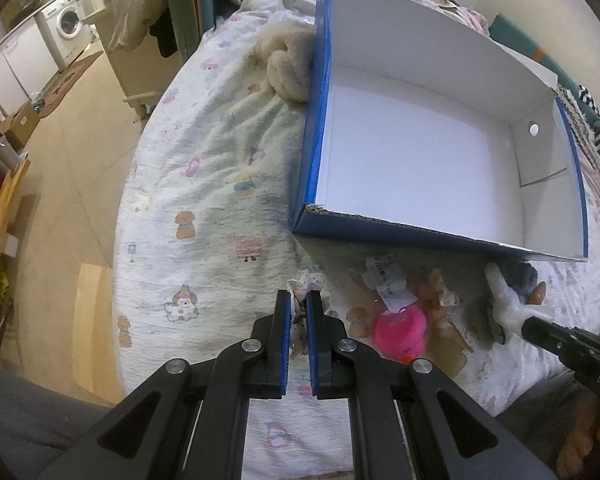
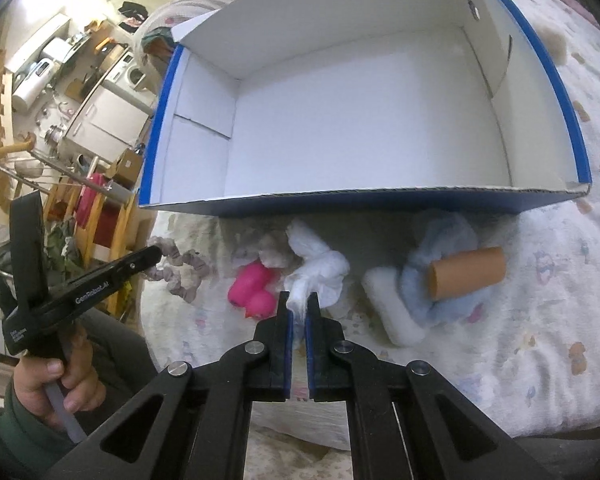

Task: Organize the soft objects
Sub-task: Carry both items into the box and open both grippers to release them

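My left gripper (image 1: 299, 300) fingers pinch the beige ruffled fabric scrunchie (image 2: 180, 276) | my right gripper (image 2: 298, 302) fingers clamp the crumpled white cloth (image 2: 316, 268), lower centre | open blue-and-white cardboard box (image 2: 380, 204) lies directly ahead, above both | right looks nearer.

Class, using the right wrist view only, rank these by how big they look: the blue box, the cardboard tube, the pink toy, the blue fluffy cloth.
1. Blue box, by far.
2. Blue fluffy cloth.
3. Cardboard tube and pink toy look alike; no ranking.
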`<state>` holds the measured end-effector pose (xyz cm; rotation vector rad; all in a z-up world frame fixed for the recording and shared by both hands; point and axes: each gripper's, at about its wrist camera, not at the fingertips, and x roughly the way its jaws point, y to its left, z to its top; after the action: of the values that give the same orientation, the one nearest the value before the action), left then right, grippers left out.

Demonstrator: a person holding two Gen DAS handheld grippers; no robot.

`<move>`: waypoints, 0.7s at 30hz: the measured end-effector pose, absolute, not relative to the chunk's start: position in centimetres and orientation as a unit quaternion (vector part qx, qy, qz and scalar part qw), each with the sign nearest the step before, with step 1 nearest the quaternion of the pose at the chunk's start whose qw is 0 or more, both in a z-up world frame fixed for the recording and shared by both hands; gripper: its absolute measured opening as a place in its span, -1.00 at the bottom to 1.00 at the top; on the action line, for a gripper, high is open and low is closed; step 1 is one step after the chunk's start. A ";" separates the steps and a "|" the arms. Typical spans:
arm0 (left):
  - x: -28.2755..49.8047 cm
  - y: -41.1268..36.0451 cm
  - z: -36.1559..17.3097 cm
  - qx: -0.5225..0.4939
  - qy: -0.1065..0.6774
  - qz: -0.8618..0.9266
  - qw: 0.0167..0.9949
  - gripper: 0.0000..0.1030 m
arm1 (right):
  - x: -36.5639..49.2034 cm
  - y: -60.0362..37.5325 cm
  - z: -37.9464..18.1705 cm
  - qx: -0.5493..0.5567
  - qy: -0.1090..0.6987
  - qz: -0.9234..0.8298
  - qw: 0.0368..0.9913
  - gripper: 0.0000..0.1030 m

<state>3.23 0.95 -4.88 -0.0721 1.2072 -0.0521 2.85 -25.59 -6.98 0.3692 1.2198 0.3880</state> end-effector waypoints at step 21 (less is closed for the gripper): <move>2.9 0.3 6.6 0.004 0.422 -0.007 0.906 -0.86 | 0.9 -28.5 0.5 0.218 0.417 0.236 0.850 -0.86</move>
<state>2.93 0.32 6.62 0.0080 0.8719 -0.0152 0.86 -28.48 0.50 0.4596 0.8778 0.4981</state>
